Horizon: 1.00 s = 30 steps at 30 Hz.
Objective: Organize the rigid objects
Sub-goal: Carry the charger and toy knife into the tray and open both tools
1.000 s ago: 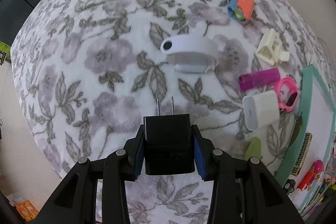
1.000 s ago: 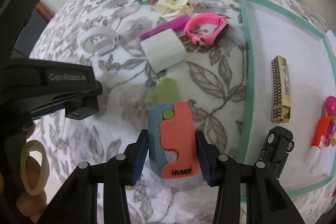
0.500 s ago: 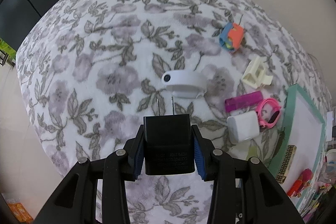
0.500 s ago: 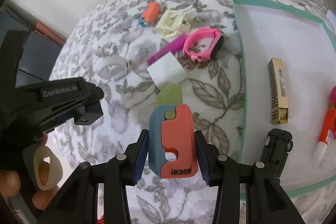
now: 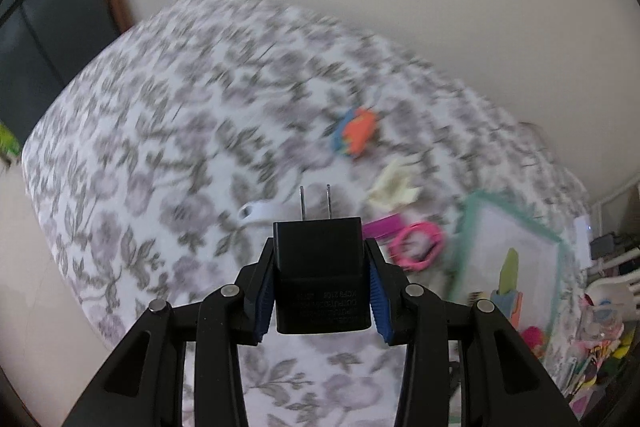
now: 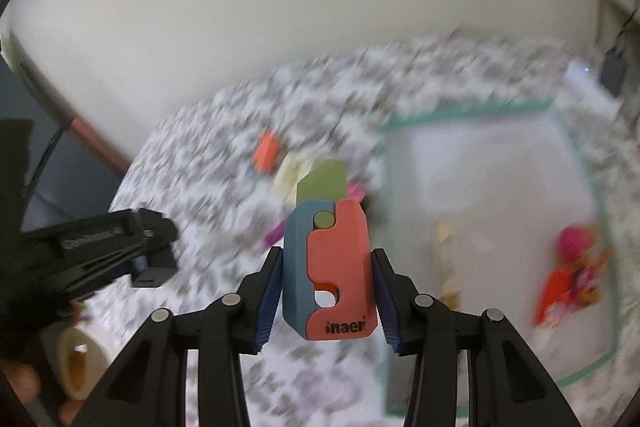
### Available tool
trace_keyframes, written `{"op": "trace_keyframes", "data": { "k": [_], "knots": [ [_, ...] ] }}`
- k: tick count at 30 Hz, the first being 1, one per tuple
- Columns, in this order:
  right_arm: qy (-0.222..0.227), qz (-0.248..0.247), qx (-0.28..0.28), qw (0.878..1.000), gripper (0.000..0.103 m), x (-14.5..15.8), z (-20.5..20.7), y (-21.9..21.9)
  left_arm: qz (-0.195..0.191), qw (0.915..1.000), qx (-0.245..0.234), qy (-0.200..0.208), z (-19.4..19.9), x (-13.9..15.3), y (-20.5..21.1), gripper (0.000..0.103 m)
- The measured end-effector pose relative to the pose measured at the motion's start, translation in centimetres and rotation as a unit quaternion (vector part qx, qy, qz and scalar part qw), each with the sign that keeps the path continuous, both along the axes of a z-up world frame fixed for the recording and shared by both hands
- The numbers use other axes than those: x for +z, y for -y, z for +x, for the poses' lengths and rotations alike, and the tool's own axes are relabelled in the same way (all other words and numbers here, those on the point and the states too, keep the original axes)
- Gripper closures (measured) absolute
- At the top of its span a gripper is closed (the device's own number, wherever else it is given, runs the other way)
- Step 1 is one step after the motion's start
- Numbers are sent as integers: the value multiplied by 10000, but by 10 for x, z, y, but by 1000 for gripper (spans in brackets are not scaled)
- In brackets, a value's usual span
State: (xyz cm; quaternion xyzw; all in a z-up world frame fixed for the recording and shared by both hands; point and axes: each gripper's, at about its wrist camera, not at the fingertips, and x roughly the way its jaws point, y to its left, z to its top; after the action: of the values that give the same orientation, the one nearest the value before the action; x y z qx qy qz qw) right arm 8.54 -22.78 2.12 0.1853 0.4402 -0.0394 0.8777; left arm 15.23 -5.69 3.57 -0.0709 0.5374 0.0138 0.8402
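My left gripper [image 5: 320,267] is shut on a black plug adapter [image 5: 320,277], its two prongs pointing away, high above the floral cloth [image 5: 160,147]. My right gripper [image 6: 326,281] is shut on a blue, coral and green toy [image 6: 330,267] marked "inaer", also lifted off the cloth. That toy shows small in the left wrist view [image 5: 508,287], over the tray. The left gripper with its adapter [image 6: 154,267] appears at the left of the right wrist view. Both views are blurred by motion.
A white tray with a green rim [image 6: 576,163] lies at the right, holding a gold bar [image 6: 446,247] and a pink-and-orange toy [image 6: 568,279]. On the cloth lie an orange-blue toy [image 5: 356,135], a cream clip [image 5: 394,183], a pink band [image 5: 418,245], a purple stick [image 5: 382,225], a white band [image 5: 260,211].
Both grippers have risen with their objects still held, and both have tilted up. The cloth's items look smaller and farther, and more wall fills the top of each view.
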Motion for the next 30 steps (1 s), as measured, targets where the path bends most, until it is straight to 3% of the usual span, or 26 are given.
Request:
{"op": "trace_keyframes", "data": {
  "k": [3,7,14,20,30],
  "knots": [
    [202,-460,-479,9976,57,10,-3,21,21,9995,-304,122,4,11,29,61],
    [227,-699,-909,9931,57,12,-3,49,53,9976,-671,162,10,12,73,61],
    [21,-946,-1536,9836,57,-5,-5,94,47,9920,-1260,64,14,-12,137,61],
    [-241,-852,-1666,9820,57,-27,-2,111,-124,9880,-1495,-379,19,-46,162,61],
    [-636,-812,-1630,9812,57,-51,-1,113,58,9834,-1657,-737,17,-86,173,61]
  ]
}}
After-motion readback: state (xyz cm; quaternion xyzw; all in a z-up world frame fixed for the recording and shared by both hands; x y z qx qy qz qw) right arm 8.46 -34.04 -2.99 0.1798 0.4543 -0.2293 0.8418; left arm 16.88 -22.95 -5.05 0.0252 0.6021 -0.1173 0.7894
